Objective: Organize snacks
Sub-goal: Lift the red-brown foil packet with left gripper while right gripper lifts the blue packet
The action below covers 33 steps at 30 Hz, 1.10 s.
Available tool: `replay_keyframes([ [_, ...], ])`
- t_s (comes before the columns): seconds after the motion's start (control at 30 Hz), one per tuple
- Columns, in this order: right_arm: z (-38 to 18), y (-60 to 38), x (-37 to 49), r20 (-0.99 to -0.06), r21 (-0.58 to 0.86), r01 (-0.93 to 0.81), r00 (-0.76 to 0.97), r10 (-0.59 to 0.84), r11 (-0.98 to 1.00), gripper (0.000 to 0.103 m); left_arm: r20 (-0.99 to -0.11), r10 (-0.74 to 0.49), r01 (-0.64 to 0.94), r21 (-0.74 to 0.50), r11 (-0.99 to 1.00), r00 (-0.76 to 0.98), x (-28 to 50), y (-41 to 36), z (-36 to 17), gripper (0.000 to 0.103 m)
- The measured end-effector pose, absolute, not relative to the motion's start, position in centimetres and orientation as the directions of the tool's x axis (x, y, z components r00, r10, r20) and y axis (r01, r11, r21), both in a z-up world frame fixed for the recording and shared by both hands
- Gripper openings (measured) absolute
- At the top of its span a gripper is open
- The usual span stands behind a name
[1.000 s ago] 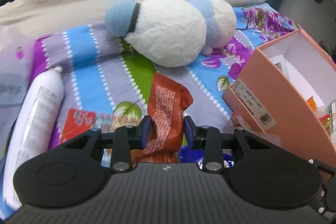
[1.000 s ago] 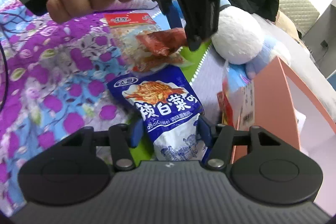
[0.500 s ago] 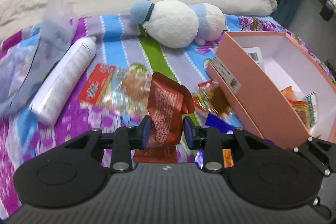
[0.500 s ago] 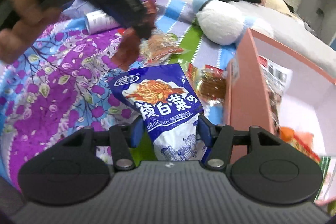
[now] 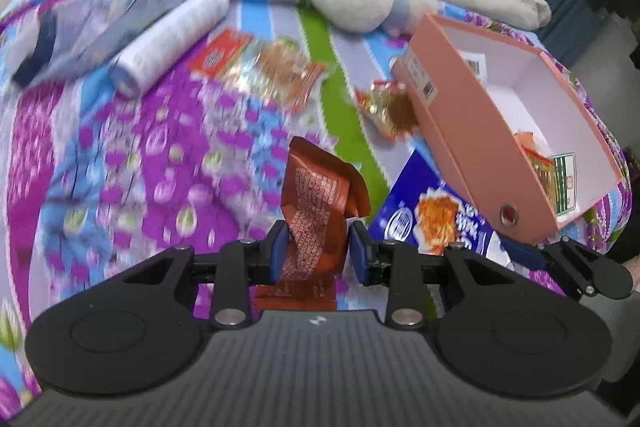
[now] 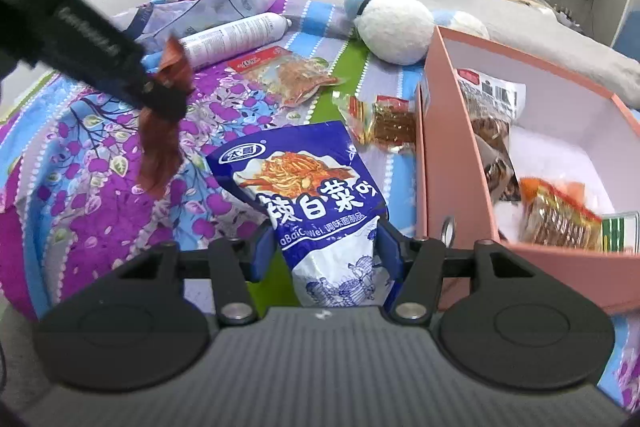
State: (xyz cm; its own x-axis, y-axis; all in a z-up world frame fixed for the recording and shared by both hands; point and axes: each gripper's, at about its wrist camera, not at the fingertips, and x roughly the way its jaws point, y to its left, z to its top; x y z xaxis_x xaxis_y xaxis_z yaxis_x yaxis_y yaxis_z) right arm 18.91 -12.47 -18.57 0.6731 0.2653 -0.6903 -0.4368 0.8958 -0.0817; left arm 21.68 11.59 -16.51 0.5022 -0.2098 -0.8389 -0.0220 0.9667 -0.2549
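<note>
My left gripper (image 5: pixel 318 250) pinches an orange-brown snack packet (image 5: pixel 320 211) between its blue pads, the packet crumpled and standing up out of the jaws, lifted clear above the floral bedspread (image 5: pixel 120 155); seen from my right wrist, that same packet (image 6: pixel 162 131) dangles from the left gripper (image 6: pixel 162 99) over the purple part of the cover. My right gripper (image 6: pixel 326 251) is closed on the lower end of a blue-and-white snack bag (image 6: pixel 316 203), its pads pressed to either side; the bag slopes up and away from the jaws, close beside the near wall of the pink box (image 6: pixel 452 155); the box stands open on the bed, with several packets lying inside against its white lining. Just beside the box's outer wall lies a small clear packet of reddish snack (image 6: pixel 384 123); farther out, a larger clear packet with a red header (image 6: pixel 288 73) lies flat; beyond it, a white spray can (image 6: pixel 236 39) lies on its side, and a white-and-blue plush toy (image 6: pixel 394 27) rests near the box's far corner.
</note>
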Motion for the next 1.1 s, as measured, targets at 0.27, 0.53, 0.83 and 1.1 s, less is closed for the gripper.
replay_keyframes([
  [0.27, -19.8, -12.9, 18.2, -0.713, -0.005, -0.421, 0.637, 0.293, 0.907, 0.057, -0.874, -0.241, -0.081, -0.302, 0.950, 0.423, 21.4, 11.3, -20.3, 0.038],
  [0.53, -21.3, -13.0, 18.1, -0.724, 0.030, -0.431, 0.612, 0.317, 0.902, 0.060, -0.868, -0.232, -0.101, -0.304, 0.947, 0.439, 23.4, 11.1, -23.0, 0.038],
  [0.83, -21.8, -13.3, 16.5, -0.691, 0.015, -0.523, 0.611, 0.387, 0.852, 0.089, -0.859, -0.238, -0.087, -0.308, 0.947, 0.454, 22.7, 11.3, -24.1, 0.081],
  [1.1, -23.5, -12.7, 16.4, -0.692, -0.081, -0.578, 0.619, 0.372, 0.812, 0.089, -0.855, -0.193, -0.007, -0.224, 0.975, 0.481, 21.0, 10.5, -24.8, 0.084],
])
